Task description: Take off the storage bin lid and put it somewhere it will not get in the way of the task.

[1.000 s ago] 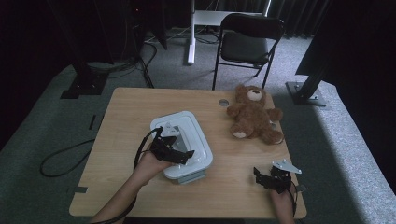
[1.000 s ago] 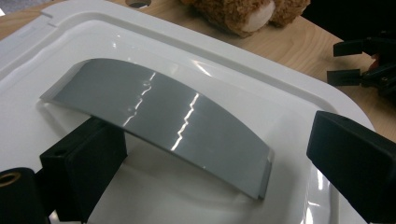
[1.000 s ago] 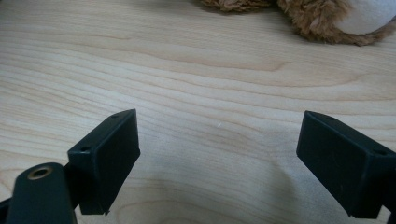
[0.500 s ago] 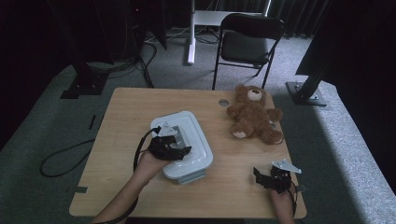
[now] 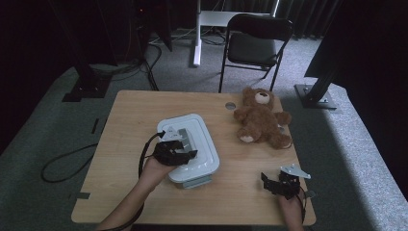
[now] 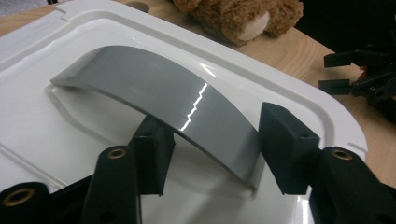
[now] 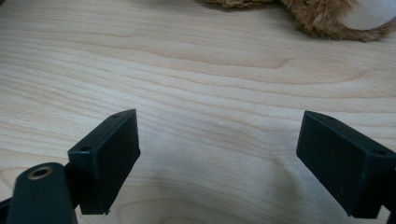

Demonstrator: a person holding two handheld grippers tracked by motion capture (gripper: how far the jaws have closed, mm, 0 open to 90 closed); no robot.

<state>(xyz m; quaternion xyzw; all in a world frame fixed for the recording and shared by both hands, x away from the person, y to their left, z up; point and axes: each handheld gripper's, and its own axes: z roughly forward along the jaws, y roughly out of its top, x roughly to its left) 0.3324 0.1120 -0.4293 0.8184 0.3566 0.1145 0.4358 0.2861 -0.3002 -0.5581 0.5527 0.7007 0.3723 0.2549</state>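
Note:
A white plastic box (image 5: 204, 154) with a lid lies mid-table, an arched grey handle (image 6: 154, 88) across its top. My left gripper (image 5: 185, 154) rests on the lid; its jaws have just been closing, and in the left gripper view (image 6: 217, 140) the pads meet the handle's two edges. A brown teddy bear (image 5: 260, 120) lies on its back at the far right. My right gripper (image 5: 269, 182) sits near the table's front right edge, wide open over bare wood (image 7: 229, 154), nothing between its fingers. It also shows at the right of the left gripper view (image 6: 364, 74).
The wooden table (image 5: 130, 125) has a small round hole (image 5: 230, 105) next to the bear. A black folding chair (image 5: 255, 43) stands behind the table. A cable (image 5: 62, 161) loops on the carpet at the left. Dark stands flank the scene.
The left gripper's jaws have drawn in around the grey handle. Both hands, the box and the bear have kept their places.

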